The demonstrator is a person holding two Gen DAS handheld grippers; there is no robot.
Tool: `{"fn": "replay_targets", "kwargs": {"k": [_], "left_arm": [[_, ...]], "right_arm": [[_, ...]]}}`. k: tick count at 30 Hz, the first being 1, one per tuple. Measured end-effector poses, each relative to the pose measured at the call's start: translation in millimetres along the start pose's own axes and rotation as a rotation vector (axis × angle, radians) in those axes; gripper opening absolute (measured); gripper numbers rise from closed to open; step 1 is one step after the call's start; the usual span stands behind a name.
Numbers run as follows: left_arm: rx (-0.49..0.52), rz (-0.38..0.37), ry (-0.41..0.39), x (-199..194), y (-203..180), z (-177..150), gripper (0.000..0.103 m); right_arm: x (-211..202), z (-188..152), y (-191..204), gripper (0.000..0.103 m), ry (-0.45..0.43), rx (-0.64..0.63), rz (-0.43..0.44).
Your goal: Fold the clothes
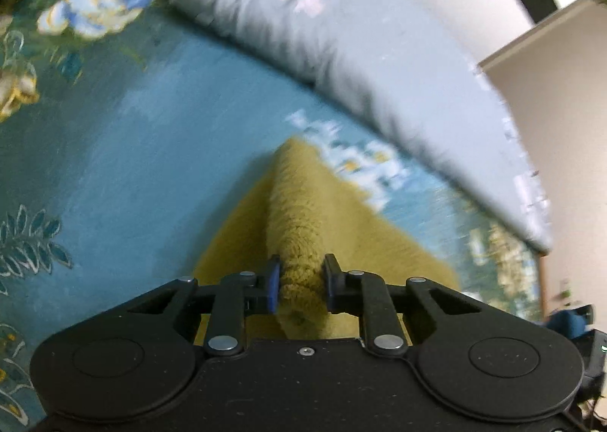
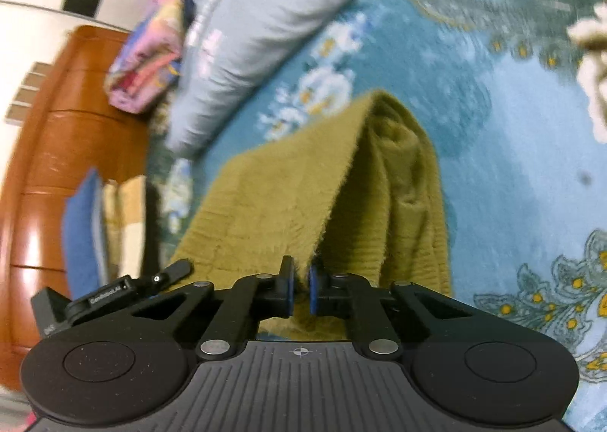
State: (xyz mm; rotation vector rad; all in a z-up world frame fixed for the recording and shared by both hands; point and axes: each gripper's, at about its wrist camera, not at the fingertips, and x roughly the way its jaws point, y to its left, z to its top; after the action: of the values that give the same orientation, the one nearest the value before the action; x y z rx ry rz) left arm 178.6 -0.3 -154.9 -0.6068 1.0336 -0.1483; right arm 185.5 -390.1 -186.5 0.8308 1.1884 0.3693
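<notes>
Left gripper low in the centre of the left wrist view, jaws clamped on a thick bunched roll of the olive-yellow knitted garment; rest of the cloth fanning out to both sides and running up to a point mid-frame over the teal floral bedspread. Pale grey-blue flowered pillow sweeping from upper centre down to the right edge, white wall beyond it at right. Right gripper low in the centre of the right wrist view, jaws nearly together, pinching a thin fuzzy edge of the same garment; cloth lifted tent-like, peak at mid-frame, one flat panel falling left, a crumpled fold falling right. Same pillow in the upper centre, a pink patterned bundle beside it at upper left, brown wooden furniture along the left edge with stacked blue and cream fabrics in front. Both views motion-blurred.
</notes>
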Motion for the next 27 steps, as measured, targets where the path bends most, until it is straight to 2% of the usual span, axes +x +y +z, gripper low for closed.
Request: {"fn": "replay_targets", "kwargs": {"k": [4,11,13,19,23,25,27], "left_arm": [[0.002,0.004,0.020,-5,11,-14,0.019],[-0.028,0.081,0.096,35,43,-48,0.020],[-0.027,0.092,0.107,42,50,-54,0.022],[-0.033,0.061,0.100,45,58,-53,0.025],[-0.074,-0.001,0.086,35,63,-53,0.028],[-0.079,-0.018,0.083,28,65,-51,0.029],[-0.068,-0.018,0.070,19,65,-46,0.037]], "right_arm": [[-9,1,5,0.006,0.026,-0.070,-0.095],[46,-16,-19,0.006,0.150,-0.062,-0.318],[56,-19,-21,0.006,0.160,-0.059,-0.347],[68,-21,-11,0.008,0.182,-0.108,-0.411],[68,-22,0,0.009,0.181,-0.145,-0.437],[63,-23,4,0.014,0.157,-0.164,-0.447],[56,-25,7,0.023,0.123,-0.187,-0.457]]}}
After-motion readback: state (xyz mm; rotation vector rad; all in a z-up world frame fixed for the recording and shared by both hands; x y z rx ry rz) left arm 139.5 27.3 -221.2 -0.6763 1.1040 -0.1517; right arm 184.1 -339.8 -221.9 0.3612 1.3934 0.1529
